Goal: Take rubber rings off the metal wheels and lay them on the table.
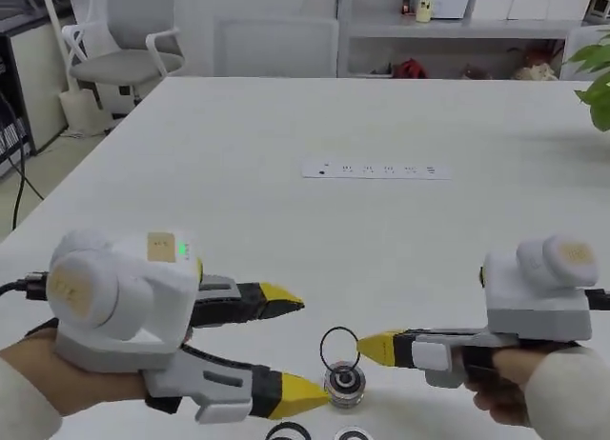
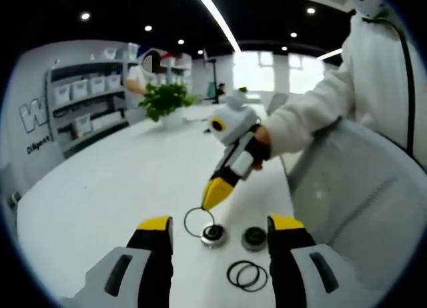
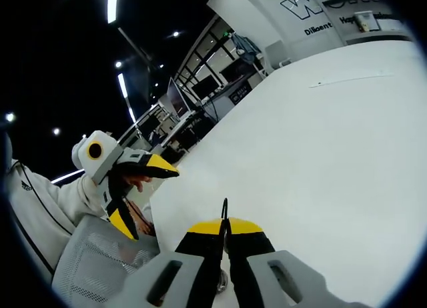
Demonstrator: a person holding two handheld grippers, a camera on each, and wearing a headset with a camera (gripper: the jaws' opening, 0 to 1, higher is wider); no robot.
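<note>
Left claw [image 1: 310, 350], lower left, jaws apart beside the wheel [image 1: 343, 382] at bottom centre. Right claw [image 1: 367, 347] is pinched on a ring [image 1: 339, 347], upright just over it. Danger: if the ring snags, the wheel skids across the surface [image 1: 381, 240].

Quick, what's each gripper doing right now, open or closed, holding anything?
Left gripper: open, holding nothing.
Right gripper: closed, pinching a rubber ring.
</note>
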